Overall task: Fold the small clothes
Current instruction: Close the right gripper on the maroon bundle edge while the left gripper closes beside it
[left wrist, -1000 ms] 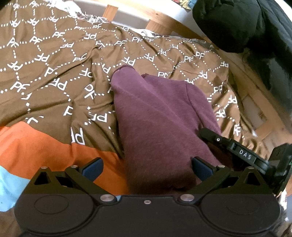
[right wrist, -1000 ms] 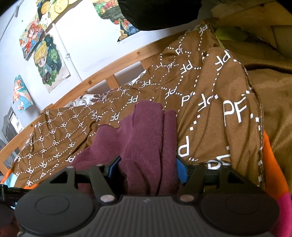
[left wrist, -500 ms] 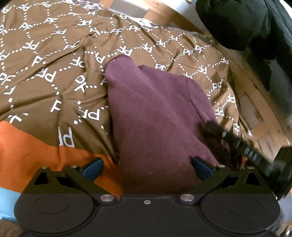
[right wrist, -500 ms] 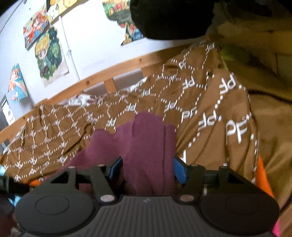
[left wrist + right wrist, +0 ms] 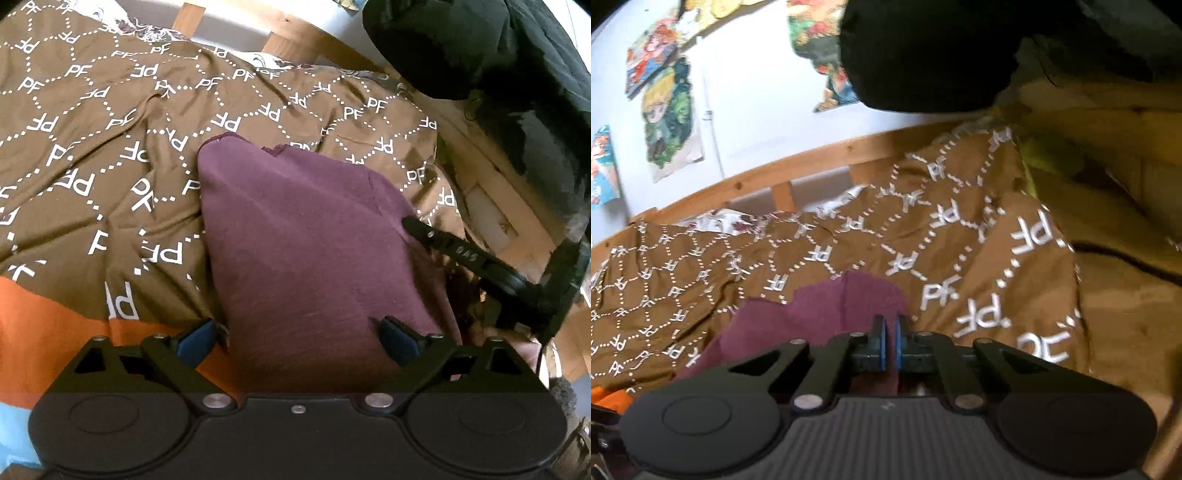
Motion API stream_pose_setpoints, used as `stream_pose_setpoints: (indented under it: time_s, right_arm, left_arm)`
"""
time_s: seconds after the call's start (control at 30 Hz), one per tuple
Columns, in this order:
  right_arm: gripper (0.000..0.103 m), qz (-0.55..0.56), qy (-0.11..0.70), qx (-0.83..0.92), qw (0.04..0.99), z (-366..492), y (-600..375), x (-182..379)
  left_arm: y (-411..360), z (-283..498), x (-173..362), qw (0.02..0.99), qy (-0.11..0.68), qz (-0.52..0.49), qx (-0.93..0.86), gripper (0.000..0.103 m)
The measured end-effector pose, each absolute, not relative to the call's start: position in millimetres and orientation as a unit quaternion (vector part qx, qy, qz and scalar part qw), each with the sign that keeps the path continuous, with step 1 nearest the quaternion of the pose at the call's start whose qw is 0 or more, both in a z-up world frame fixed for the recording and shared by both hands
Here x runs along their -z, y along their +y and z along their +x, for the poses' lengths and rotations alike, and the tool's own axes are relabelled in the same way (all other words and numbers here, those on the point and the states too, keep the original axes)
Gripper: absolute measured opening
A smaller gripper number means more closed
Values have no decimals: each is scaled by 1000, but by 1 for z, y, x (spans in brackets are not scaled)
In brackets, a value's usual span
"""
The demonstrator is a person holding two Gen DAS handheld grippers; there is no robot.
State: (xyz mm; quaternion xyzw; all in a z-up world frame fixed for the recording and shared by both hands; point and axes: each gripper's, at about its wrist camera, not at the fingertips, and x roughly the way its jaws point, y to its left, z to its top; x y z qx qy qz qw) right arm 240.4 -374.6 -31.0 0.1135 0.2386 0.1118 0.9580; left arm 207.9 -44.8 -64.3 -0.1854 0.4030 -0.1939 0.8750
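Note:
A maroon garment [image 5: 306, 243] lies on a brown bedspread with white PF marks [image 5: 92, 155]. In the left wrist view my left gripper [image 5: 297, 338] is open, its blue-padded fingers either side of the garment's near end. My right gripper shows at the garment's right edge there [image 5: 461, 254]. In the right wrist view my right gripper [image 5: 889, 334] is shut, its pads pinching the maroon garment [image 5: 827, 314] near its edge; the cloth runs under the jaws.
A wooden bed rail [image 5: 812, 162] and a white wall with cartoon posters [image 5: 665, 122] lie behind the bed. A black garment [image 5: 480, 48] hangs at the upper right. An orange and blue sheet [image 5: 48, 332] lies at the near left.
My right gripper has closed from wide open onto the garment's edge. My left gripper stays open around the near end, and the view has shifted slightly.

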Motion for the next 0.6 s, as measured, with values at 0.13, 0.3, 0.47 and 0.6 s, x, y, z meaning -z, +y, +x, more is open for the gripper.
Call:
stream_pose_setpoints:
  time_s: [0.13, 0.3, 0.47, 0.6]
  right_arm:
    - [18, 174, 258, -139, 940, 248, -385, 43]
    - [62, 250, 257, -167, 919, 253, -403, 47]
    - [66, 214, 295, -177, 914, 262, -390, 51]
    - [63, 209, 311, -183, 909, 259, -383, 56]
  left_arm:
    - [-39, 212, 72, 863, 420, -210, 187, 100]
    - [-30, 213, 72, 856, 416, -237, 194, 100]
    - [-27, 218, 77, 843, 426, -265, 195, 99]
    - [-30, 219, 77, 844, 428, -253, 202, 96]
